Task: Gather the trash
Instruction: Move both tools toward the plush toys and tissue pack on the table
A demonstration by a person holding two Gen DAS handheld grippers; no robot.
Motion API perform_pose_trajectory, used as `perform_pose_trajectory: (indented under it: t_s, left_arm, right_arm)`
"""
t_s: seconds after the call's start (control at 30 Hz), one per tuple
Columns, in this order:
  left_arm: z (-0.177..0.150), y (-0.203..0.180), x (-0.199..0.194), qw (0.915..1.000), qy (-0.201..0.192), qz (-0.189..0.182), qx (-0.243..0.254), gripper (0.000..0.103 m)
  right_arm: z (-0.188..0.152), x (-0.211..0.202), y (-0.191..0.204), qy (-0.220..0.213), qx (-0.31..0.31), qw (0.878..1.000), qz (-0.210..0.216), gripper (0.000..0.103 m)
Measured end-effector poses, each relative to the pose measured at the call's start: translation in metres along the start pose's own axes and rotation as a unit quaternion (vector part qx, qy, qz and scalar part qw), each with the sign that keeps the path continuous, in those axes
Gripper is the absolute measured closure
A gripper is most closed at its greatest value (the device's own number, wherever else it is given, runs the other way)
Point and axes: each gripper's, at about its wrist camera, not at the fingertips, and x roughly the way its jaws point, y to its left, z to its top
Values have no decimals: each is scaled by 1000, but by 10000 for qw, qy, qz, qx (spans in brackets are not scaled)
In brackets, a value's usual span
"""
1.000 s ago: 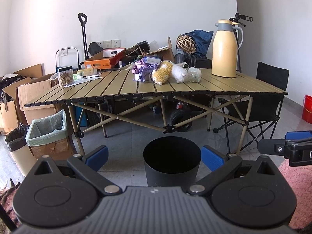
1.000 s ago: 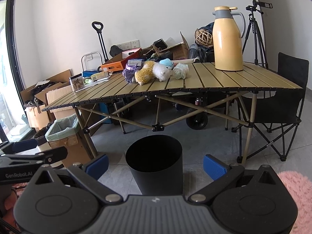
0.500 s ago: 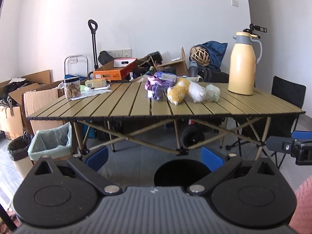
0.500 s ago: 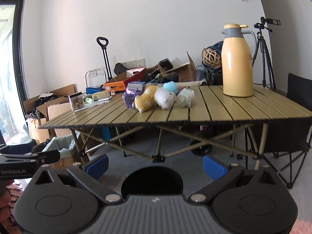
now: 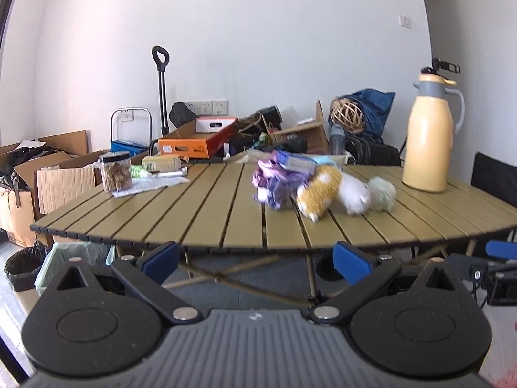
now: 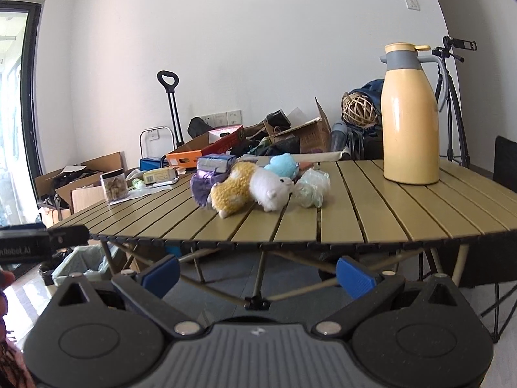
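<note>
Blue pads on the left gripper [image 5: 255,260] and the right gripper [image 6: 257,274] sit wide apart, holding nothing. Up on the slatted table [image 6: 355,226], from left to right: a jar [image 6: 113,186], soft toys [image 6: 245,189], crumpled plastic wrap [image 6: 311,187], a yellow jug [image 6: 408,129].

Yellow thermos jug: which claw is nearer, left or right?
Right, judging by views. The yellow thermos jug looms right of the right claw; from the left claw it sits smaller, far right. Both claws hover before the table edge.

Yellow thermos jug [image 6: 409,123] stands on slatted table [image 6: 355,223].
</note>
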Motion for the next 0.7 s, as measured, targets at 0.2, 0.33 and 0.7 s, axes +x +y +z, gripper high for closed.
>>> perform_pose_trajectory:
  t_s: [0.2, 0.33, 0.7]
  left_arm:
    - [24, 6, 34, 9997, -183, -2, -171, 0]
    - [38, 6, 52, 9993, -274, 55, -242, 0]
    - [78, 6, 92, 9960, -673, 225, -539, 0]
  right_arm:
    - [18, 32, -8, -217, 1, 9997, -64, 0]
    - [30, 53, -14, -335, 30, 9994, -72, 0]
    - [71, 101, -27, -711, 256, 9971, -31, 0]
